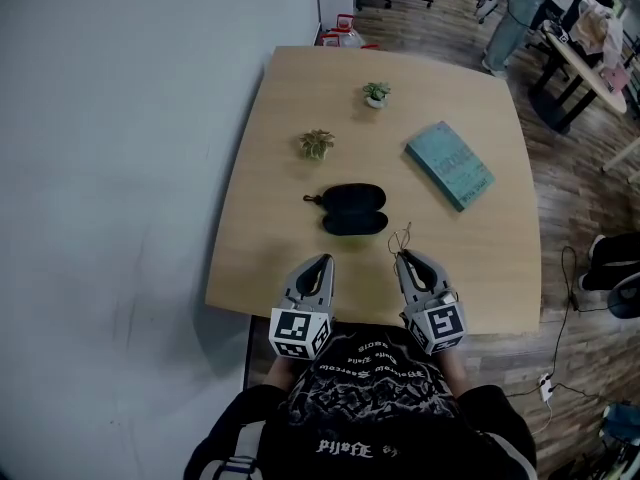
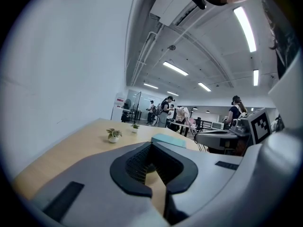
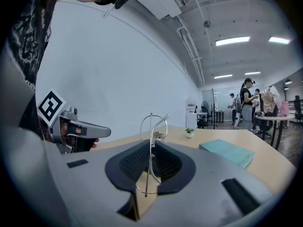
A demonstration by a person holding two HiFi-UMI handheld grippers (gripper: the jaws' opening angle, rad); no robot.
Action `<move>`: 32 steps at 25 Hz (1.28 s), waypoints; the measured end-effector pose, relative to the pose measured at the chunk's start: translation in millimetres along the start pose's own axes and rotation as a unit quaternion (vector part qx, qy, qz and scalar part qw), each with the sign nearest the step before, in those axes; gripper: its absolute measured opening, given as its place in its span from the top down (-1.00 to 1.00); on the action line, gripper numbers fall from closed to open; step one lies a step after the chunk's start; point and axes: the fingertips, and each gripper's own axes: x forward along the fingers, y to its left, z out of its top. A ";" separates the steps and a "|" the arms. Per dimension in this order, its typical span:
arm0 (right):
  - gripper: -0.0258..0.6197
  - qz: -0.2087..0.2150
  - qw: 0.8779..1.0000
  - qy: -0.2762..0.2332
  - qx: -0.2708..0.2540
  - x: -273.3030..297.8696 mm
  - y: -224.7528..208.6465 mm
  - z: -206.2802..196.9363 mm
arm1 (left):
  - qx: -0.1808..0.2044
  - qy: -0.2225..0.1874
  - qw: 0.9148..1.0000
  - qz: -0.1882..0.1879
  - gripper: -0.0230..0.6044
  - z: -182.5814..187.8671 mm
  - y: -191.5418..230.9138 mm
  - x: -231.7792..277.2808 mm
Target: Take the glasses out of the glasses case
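Gripping glasses (image 3: 151, 150) in right gripper (image 1: 404, 256), left gripper (image 1: 323, 260) shut empty; case (image 1: 354, 209) at 11 o'clock off right, long axis 9-to-3

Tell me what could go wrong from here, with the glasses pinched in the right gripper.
1. The right gripper holds the thin wire glasses by a narrow bit of frame; they might twist, bend or slip out.
2. They are held close to the near edge of the table; a drop could send them to the floor.
3. The left gripper is shut and empty, not ready to support them.
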 end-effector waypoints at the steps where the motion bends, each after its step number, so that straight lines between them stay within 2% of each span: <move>1: 0.81 -0.001 1.000 0.000 0.000 0.0 0.3 0.2 | 0.009 0.002 1.000 0.000 0.91 -0.5 -0.9 0.3; 6: 0.81 -0.010 1.000 -0.001 -0.001 -2.7 0.0 0.8 | 0.027 0.003 1.000 -0.015 0.92 -0.4 -9.4 -0.2; 16: 0.82 -0.020 1.000 0.001 0.007 -5.1 -1.1 -3.8 | 0.021 -0.001 0.999 -0.034 0.92 -0.9 -13.0 -0.8; 28: 0.82 -0.013 1.000 0.012 -0.003 -3.7 -1.6 -7.2 | 0.012 -0.002 0.999 -0.034 0.92 -4.0 -15.0 0.2; 32: 0.82 -0.011 1.000 0.013 -0.015 -4.1 -0.3 -5.5 | 0.021 0.000 0.999 -0.029 0.92 -5.0 -16.3 -0.4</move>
